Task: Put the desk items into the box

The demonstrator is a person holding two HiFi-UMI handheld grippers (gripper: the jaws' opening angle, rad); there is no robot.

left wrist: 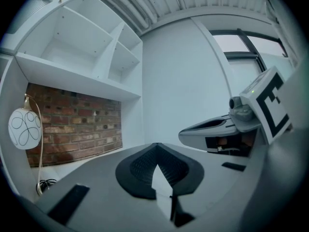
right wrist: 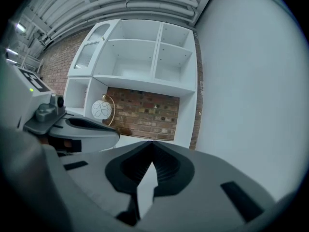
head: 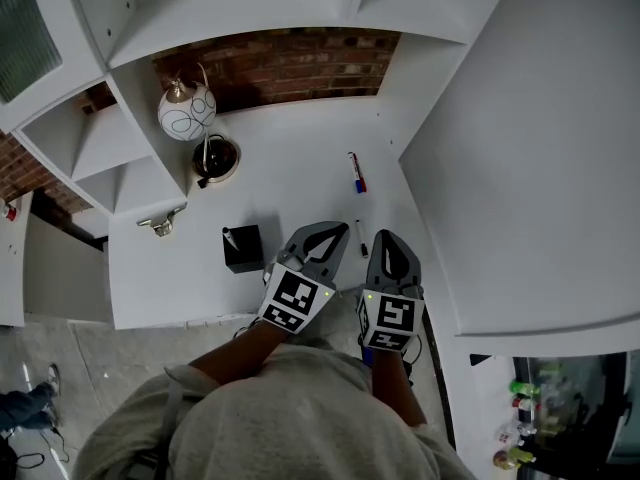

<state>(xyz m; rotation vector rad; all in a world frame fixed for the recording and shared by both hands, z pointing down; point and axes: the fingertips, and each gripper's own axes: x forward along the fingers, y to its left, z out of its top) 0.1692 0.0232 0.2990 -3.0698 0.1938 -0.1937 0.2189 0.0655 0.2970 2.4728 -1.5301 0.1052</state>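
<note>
While both tools are held side by side at the lower centre of the head view, at the near edge of the white desk (head: 300,138), I read my left gripper (head: 322,240) as pressed together with nothing between its jaws. My right gripper (head: 390,253) is likewise closed and empty. Just left of the left gripper stands the small black square box (head: 243,256), with a dark pen-like item (head: 230,236) poking up from it. A thin black pen (head: 361,238) lies between the two grippers' tips. A red-and-blue marker (head: 356,172) lies farther up, near centre. A silvery metal clip (head: 160,224) rests at left, and a white globe lamp (head: 187,111) with black swirls stands at upper left.
</note>
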